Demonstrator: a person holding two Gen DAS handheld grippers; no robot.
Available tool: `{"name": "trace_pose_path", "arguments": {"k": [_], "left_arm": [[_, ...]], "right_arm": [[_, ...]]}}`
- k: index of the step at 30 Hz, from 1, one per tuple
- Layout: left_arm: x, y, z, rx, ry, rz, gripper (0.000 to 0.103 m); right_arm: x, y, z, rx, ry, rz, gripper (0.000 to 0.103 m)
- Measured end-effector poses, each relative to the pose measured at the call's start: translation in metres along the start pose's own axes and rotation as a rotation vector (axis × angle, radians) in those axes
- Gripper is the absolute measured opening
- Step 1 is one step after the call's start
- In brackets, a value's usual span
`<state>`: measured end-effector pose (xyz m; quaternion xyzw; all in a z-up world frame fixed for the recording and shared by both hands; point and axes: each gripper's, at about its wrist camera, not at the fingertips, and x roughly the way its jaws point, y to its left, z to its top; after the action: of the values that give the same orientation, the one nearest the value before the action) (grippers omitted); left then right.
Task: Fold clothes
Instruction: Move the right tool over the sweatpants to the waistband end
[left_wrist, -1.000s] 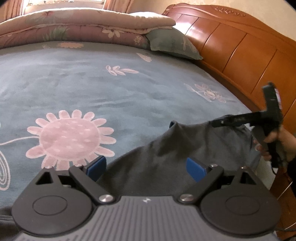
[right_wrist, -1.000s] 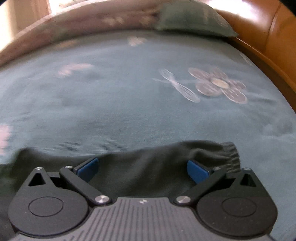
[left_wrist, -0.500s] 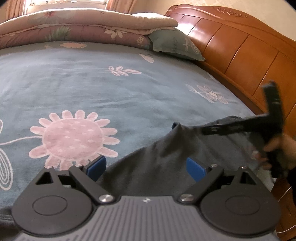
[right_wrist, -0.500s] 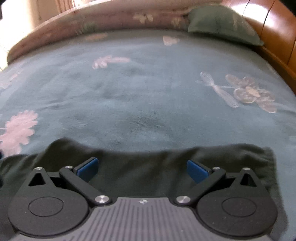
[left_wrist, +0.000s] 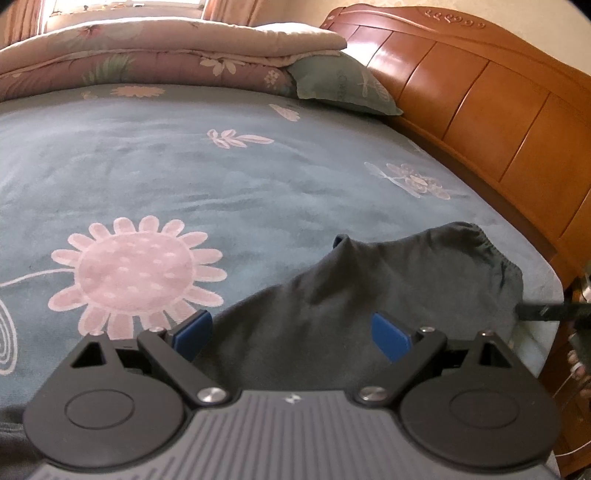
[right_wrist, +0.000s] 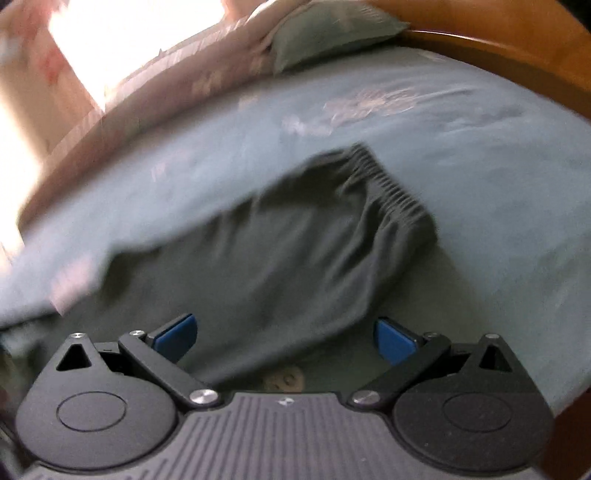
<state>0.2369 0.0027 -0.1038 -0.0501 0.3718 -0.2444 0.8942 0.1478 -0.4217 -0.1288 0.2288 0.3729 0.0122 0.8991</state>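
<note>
A dark grey garment (left_wrist: 388, 280) with a gathered elastic waistband (left_wrist: 491, 247) lies rumpled on the blue-grey floral blanket (left_wrist: 221, 184) near the bed's right edge. My left gripper (left_wrist: 291, 332) is open just above its near part, blue pads wide apart and nothing pinched. In the blurred right wrist view the garment (right_wrist: 295, 251) spreads ahead with its waistband (right_wrist: 391, 188) at the far right. My right gripper (right_wrist: 284, 338) is open over its near edge. One of the right gripper's dark fingers (left_wrist: 546, 312) pokes in from the right side of the left wrist view.
A wooden headboard (left_wrist: 480, 96) runs along the right. A green pillow (left_wrist: 340, 88) and a folded pink quilt (left_wrist: 166, 55) lie at the far end. The bed's edge (left_wrist: 550, 280) drops off beside the garment. A person's hand (left_wrist: 578, 365) shows there.
The right gripper has pulled back off the garment to the right edge of the left wrist view. The waistband now lies slack on the blanket. The right wrist view swung and blurred.
</note>
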Motion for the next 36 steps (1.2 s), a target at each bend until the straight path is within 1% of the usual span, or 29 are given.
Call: {"name": "trace_pose_path", "arguments": {"k": [2,4,6,9,11,15,18,21,23,24,27,28,30,31,34,36], "left_arm": [[0.000,-0.001,0.000,0.002,-0.001,-0.005,0.093],[0.000,-0.001,0.000,0.006,0.003,-0.012,0.093],[0.001,-0.003,-0.002,0.011,0.007,-0.012,0.093],[0.001,-0.003,-0.002,0.012,0.009,-0.018,0.093],[0.001,-0.003,-0.002,0.010,0.011,-0.021,0.093],[0.002,-0.002,-0.002,0.006,0.014,-0.020,0.093],[0.002,-0.002,-0.002,0.002,0.016,-0.021,0.093],[0.003,-0.002,-0.002,0.001,0.019,-0.023,0.093],[0.003,-0.002,-0.002,0.001,0.020,-0.026,0.093],[0.003,-0.001,-0.002,-0.001,0.020,-0.026,0.093],[0.003,0.000,-0.002,-0.007,0.018,-0.030,0.093],[0.003,0.000,-0.002,-0.010,0.019,-0.032,0.093],[0.004,0.000,-0.002,-0.014,0.023,-0.035,0.093],[0.004,0.000,-0.003,-0.014,0.026,-0.036,0.093],[0.006,-0.001,-0.003,-0.008,0.030,-0.031,0.093],[0.005,0.000,-0.003,-0.009,0.030,-0.032,0.093]], "right_arm": [[-0.004,-0.013,0.002,0.100,-0.021,0.039,0.103],[-0.001,-0.028,0.002,0.195,-0.018,0.073,0.103],[0.003,-0.041,-0.001,0.288,-0.027,0.132,0.103],[0.008,-0.059,0.000,0.403,-0.074,0.215,0.103],[0.012,-0.068,0.004,0.455,-0.101,0.246,0.103],[0.024,-0.074,0.019,0.482,-0.120,0.224,0.103],[0.034,-0.073,0.030,0.471,-0.128,0.203,0.103],[0.042,-0.076,0.037,0.463,-0.141,0.211,0.103],[0.042,-0.076,0.039,0.459,-0.128,0.214,0.103],[0.040,-0.077,0.037,0.454,-0.114,0.223,0.103],[0.038,-0.073,0.027,0.434,-0.044,0.321,0.103],[0.039,-0.071,0.026,0.407,-0.036,0.337,0.103],[0.041,-0.069,0.026,0.366,-0.049,0.340,0.103],[0.043,-0.071,0.029,0.372,-0.063,0.346,0.103],[0.049,-0.082,0.041,0.433,-0.125,0.360,0.103],[0.054,-0.085,0.046,0.458,-0.136,0.363,0.103]]}}
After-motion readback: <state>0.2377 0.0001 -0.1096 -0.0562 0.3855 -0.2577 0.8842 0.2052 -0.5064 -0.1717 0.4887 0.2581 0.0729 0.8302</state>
